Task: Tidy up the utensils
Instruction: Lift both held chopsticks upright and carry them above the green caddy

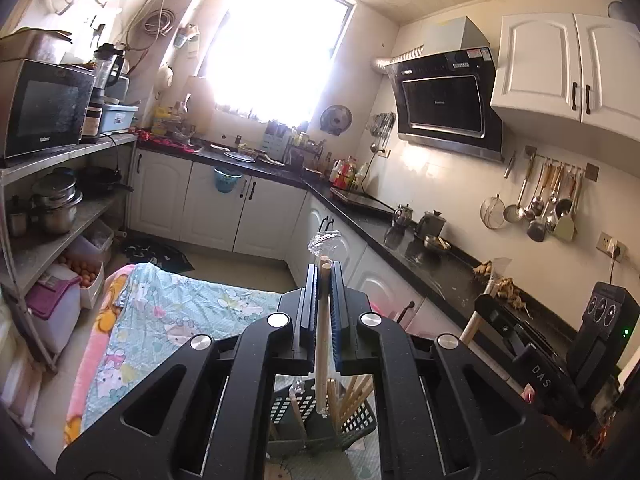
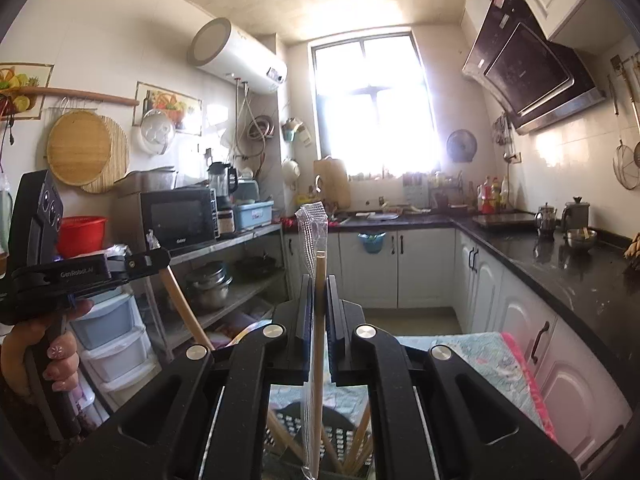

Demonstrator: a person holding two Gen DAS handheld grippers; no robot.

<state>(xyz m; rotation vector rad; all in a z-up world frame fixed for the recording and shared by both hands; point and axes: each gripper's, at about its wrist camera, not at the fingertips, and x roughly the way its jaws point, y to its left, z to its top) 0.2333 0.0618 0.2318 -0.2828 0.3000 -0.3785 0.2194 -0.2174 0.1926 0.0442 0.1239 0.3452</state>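
Note:
My left gripper is shut on a pair of wooden chopsticks in a clear wrapper, held upright over a black slotted utensil basket that holds several wooden chopsticks. My right gripper is shut on another wrapped wooden chopstick pair, upright above the same basket. The right gripper shows in the left wrist view, the left gripper in the right wrist view, each with a wooden stick in it.
The basket stands on a table with a cartoon-print cloth. A black countertop runs along the right with kettles and a bowl. Metal shelves with pots and a microwave stand at the left. Ladles hang on the wall.

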